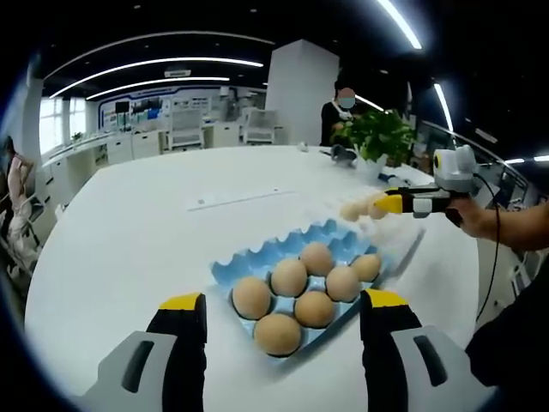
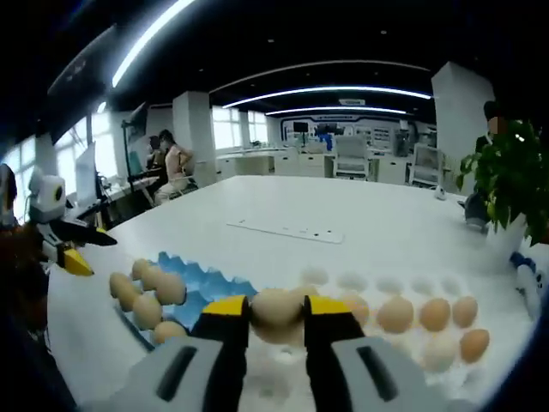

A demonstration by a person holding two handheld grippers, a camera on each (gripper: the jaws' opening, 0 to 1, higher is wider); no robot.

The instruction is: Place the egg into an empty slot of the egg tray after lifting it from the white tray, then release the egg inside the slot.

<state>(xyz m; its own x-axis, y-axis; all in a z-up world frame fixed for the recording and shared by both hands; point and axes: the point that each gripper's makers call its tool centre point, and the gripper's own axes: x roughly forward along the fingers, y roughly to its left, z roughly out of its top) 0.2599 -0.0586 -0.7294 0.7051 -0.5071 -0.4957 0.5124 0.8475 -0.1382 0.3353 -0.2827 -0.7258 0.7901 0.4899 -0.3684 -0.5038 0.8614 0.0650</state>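
left gripper view: left gripper [image 1: 283, 326] stood open and empty just short of the blue egg tray [image 1: 249, 262], right gripper [image 1: 383, 203] beyond it. right gripper view: jaws were clamped on the egg [image 2: 275, 314] over the white tray [image 2: 377, 283]; empty slots lay to its left.

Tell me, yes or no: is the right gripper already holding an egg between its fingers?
Yes: in the right gripper view the right gripper has its yellow-tipped fingers closed on a pale egg above the white tray.
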